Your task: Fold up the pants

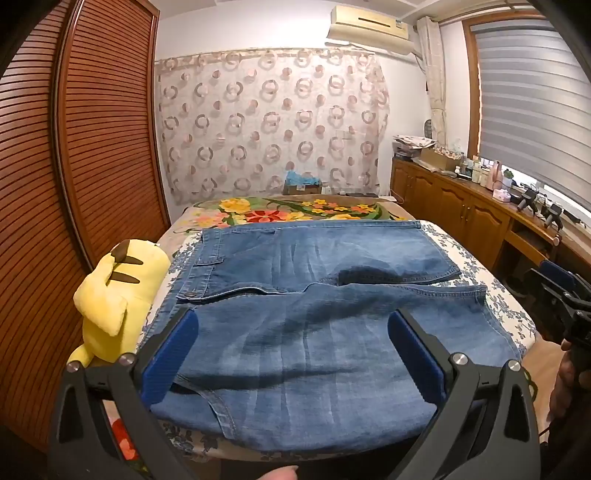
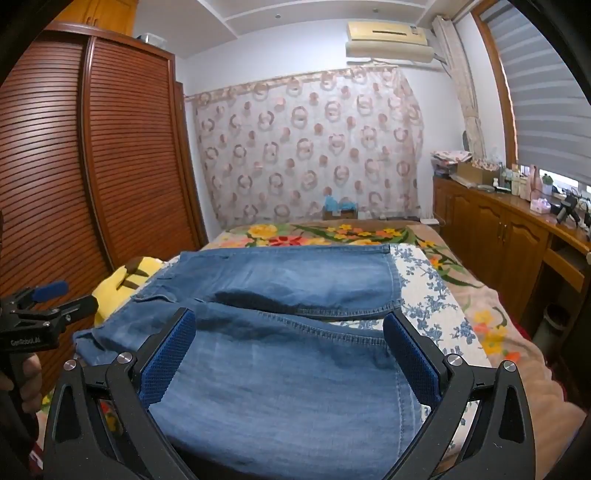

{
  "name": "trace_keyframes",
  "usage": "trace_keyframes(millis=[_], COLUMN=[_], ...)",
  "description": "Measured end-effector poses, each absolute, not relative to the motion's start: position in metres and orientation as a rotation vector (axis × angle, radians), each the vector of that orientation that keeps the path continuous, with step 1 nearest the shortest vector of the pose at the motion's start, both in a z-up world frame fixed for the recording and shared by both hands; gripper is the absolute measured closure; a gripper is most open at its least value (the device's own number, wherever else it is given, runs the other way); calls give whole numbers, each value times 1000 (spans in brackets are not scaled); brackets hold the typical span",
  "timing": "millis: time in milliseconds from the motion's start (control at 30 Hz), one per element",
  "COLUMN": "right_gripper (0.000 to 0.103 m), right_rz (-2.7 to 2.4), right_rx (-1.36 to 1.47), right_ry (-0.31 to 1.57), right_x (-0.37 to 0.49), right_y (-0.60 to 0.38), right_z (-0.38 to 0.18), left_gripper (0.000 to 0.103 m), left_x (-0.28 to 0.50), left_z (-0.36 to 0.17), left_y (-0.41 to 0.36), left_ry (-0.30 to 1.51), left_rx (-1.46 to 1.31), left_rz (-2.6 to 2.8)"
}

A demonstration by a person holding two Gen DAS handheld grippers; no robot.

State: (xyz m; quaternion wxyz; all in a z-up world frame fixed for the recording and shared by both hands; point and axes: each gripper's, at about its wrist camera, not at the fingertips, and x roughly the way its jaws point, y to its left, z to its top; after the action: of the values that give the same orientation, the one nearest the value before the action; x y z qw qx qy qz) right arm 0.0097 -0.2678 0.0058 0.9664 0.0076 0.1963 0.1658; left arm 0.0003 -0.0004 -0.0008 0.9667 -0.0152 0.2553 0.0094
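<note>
Nearest to the cameras, the left gripper (image 1: 291, 334) has its two black arms spread wide, the jaws apart with nothing between them but air above the denim. Its pads (image 1: 171, 363) are blue, flat and ribbed, and round metal pins sit on the joints. The right gripper (image 2: 290, 332) is the same: jaws wide apart, holding nothing, its pads (image 2: 168, 363) showing a fine dotted grid. In the right wrist view the left tool appears at the far left edge, with a white label that reads about "GenRobot.AI".

Under both grippers lie the blue jeans (image 1: 314, 295), spread on the near part of the bed (image 2: 509, 354). The denim is soft, faded and a little wrinkled, with stitched hems; the waistband with a metal button is at the left, the two legs run to the right. A white sheet with blue flowers (image 2: 432, 291) is under them, and farther a blanket with yellow and red flowers (image 1: 295, 210).

Just beside the waistband at the left lies a yellow plush toy (image 1: 118, 295) with brown stripes. Behind it stands a brown wardrobe with slatted doors (image 1: 99, 129). At the right runs a wooden cabinet (image 1: 461, 206) loaded with bottles and boxes, under a window with a striped blind (image 1: 535, 99). On the far wall hangs a sheer curtain with circle pattern (image 1: 273, 125), and above it a cream air conditioner (image 1: 373, 29).
</note>
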Motion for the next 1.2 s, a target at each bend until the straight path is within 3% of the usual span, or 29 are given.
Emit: trace_keyframes(millis=[1200], right_gripper=[0], right_rz=[331], right_rx=[14], right_ry=[399], right_x=[10], right_y=[-272], right_z=[3], left_gripper=[0], left_x=[-1], left_z=[3], left_y=[2], left_ry=[510], left_rx=[-28], left_rz=[20])
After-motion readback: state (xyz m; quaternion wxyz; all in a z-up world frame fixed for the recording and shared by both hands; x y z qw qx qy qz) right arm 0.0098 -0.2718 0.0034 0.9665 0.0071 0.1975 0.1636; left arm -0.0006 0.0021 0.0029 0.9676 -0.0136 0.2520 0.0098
